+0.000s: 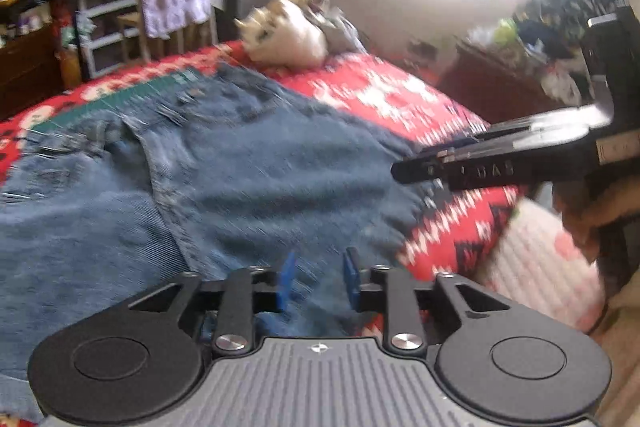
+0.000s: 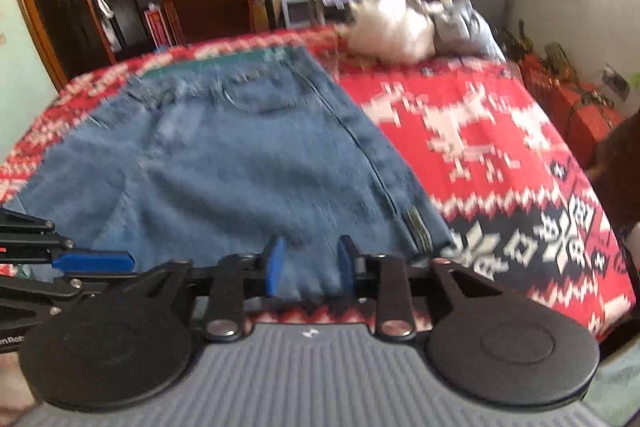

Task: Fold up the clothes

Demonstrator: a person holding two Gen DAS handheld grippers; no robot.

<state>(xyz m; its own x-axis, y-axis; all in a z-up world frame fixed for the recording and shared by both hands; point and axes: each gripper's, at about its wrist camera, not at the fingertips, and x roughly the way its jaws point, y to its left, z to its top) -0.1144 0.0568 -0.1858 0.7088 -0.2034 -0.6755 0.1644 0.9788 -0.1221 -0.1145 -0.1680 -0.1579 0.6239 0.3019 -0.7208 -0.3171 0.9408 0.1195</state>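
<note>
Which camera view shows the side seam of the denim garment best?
The right wrist view: the side seam runs there as one clear dark line from the frayed top edge to the near hem. The left wrist view shows the denim garment blurred, its right edge partly behind the right gripper.
</note>
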